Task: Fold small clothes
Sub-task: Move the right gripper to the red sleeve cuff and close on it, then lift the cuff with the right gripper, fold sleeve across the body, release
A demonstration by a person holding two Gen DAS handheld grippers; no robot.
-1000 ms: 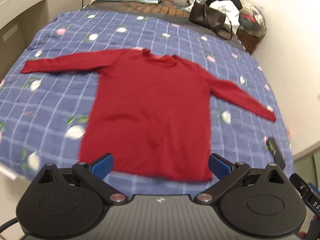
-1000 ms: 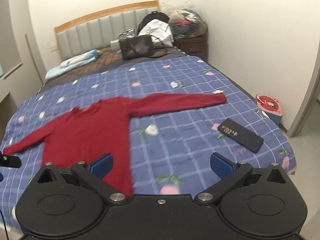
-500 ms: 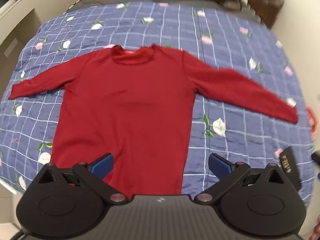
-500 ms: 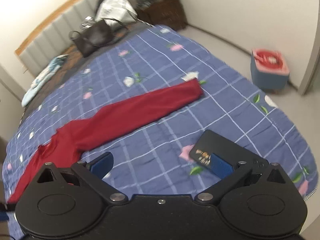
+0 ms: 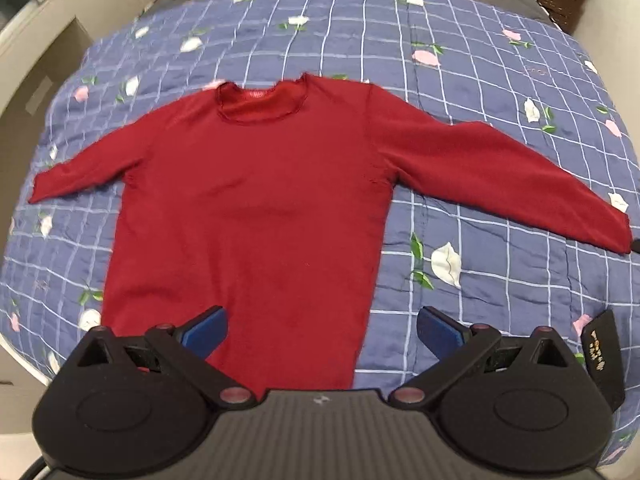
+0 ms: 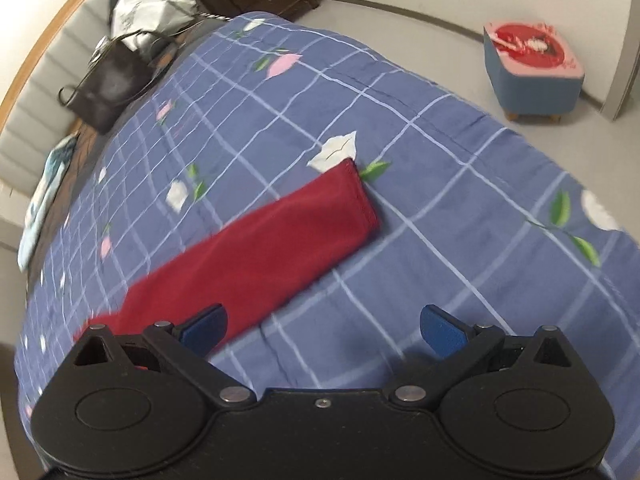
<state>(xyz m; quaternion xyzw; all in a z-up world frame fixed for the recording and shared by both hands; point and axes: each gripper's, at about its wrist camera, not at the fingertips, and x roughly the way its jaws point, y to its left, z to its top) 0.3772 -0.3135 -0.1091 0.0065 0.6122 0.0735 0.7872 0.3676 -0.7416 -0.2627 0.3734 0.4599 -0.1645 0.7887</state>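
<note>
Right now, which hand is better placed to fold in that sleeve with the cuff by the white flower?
Right, probably. The right gripper, fingers open, hangs beside that sleeve. The left gripper is over the sweater's hem.

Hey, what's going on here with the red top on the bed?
A person holding two grippers is about to fold a red sweater lying flat, sleeves spread, on a blue checked bedspread. The left gripper hovers open over the hem; the right gripper hovers open near the right sleeve cuff. Nothing is folded or gripped yet.
</note>
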